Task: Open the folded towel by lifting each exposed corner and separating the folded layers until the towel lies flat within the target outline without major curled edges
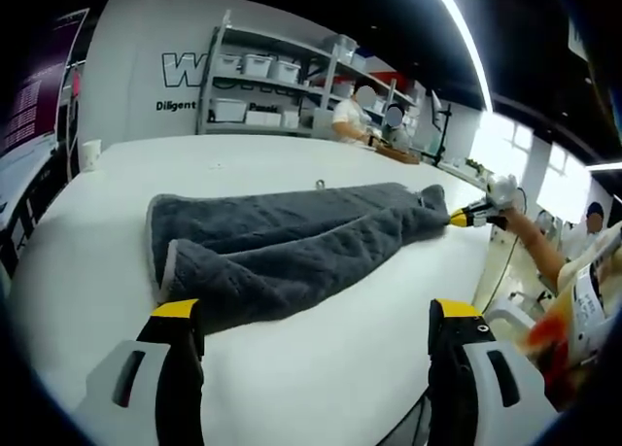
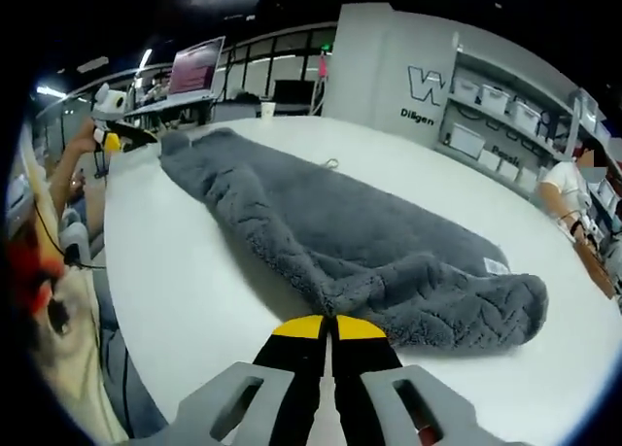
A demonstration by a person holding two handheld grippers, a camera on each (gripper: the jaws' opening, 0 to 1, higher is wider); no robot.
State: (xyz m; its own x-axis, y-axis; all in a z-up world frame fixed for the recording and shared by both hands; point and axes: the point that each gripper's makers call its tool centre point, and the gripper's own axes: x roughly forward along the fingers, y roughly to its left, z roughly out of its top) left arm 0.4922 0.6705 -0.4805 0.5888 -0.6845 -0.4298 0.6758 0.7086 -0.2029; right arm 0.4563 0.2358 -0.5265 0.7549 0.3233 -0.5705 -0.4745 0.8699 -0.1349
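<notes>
The grey towel [image 1: 292,247] lies bunched and folded lengthwise across the middle of the white table [image 1: 321,378], nowhere near flat yet. In the left gripper view, the left gripper [image 1: 316,315] hangs at the bottom of the frame with its jaws wide apart, empty, just short of the towel's near rolled edge. At the right of that frame the right gripper [image 1: 465,216] sits at the towel's far end; in its own view its jaws [image 2: 328,327] look closed, tips together just beside the cloth, though I can't tell if any fabric is caught. I'd say unfolding has barely started; next, the open jaws need a corner, then a lift outward.
</notes>
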